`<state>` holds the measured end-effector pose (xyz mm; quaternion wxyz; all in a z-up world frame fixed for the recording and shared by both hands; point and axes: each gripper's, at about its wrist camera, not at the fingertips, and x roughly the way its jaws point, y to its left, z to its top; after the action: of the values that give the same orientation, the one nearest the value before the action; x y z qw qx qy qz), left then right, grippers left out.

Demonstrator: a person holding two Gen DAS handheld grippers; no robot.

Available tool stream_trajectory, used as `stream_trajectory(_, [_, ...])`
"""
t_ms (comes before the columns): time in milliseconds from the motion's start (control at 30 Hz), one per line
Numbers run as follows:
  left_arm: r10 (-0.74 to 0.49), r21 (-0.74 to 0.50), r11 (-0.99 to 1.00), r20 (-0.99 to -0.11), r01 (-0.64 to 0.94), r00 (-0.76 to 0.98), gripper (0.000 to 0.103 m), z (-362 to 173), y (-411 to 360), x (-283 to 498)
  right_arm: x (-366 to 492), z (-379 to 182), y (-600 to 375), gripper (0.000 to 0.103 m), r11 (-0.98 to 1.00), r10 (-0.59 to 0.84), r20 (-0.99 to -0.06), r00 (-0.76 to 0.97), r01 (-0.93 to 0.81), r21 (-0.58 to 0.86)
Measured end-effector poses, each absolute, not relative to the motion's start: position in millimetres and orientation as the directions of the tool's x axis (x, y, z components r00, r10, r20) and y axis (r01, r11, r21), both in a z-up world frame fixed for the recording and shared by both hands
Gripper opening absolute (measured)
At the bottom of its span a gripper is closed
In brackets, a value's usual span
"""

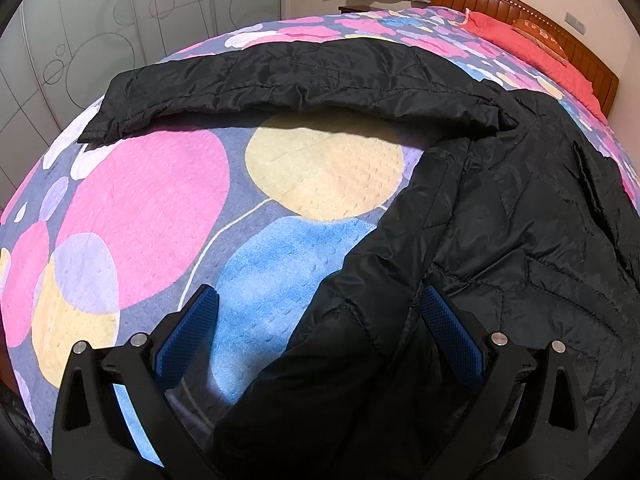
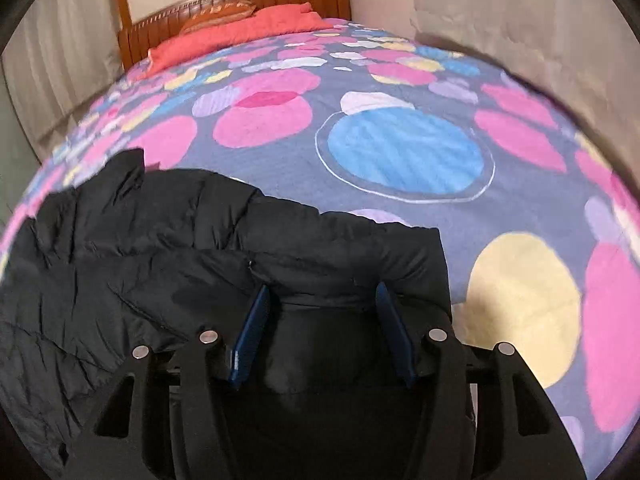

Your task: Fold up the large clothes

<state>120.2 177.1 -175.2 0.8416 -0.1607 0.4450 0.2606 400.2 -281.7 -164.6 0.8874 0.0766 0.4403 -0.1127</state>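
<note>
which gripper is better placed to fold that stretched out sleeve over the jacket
Left. The left gripper faces the sleeve; the right gripper sees only the jacket edge.

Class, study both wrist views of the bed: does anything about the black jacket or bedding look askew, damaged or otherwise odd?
Nothing looks damaged or spilled. The black jacket is simply not yet folded: one sleeve stretches straight out across the patterned bedspread, and the fabric is rumpled. The red pillow lies by the headboard.

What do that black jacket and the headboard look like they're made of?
Black jacket: probably thin nylon or polyester over padding, given its slight sheen, fine crinkles and quilted stitch lines. Headboard: looks like varnished reddish-brown wood, with glossy vertical slats and a carved top rail.
</note>
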Motion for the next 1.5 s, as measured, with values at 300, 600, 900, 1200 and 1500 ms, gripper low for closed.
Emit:
stream_trajectory(300, [0.298,-0.035,0.813,-0.832,-0.581,0.467,0.101,-175.3,177.0,120.7,377.4,-157.7,-203.7,0.056,0.995,0.017,-0.792,0.610,0.069,0.074])
stream_trajectory(600, [0.295,-0.041,0.813,-0.831,-0.581,0.472,0.101,-175.7,175.6,121.0,350.3,-140.1,-196.1,0.059,0.995,-0.073,-0.750,0.657,0.100,-0.009])
stream_trajectory(900, [0.289,-0.049,0.812,-0.832,-0.581,0.474,0.101,-176.2,176.0,120.8,347.1,-178.5,-233.8,0.060,0.977,-0.176,-0.766,0.618,0.203,-0.060])
stream_trajectory(1200, [0.196,-0.107,0.839,-0.856,-0.533,0.479,0.101,-168.0,185.6,117.0,340.6,-173.1,-238.2,0.077,0.979,-0.118,-0.745,0.657,0.201,0.021])
stream_trajectory(1500, [0.247,-0.273,0.723,-0.756,-0.634,0.606,0.101,-133.9,257.8,87.4,341.2,-178.1,-230.6,0.084,0.983,-0.112,-0.751,0.650,0.186,0.014])
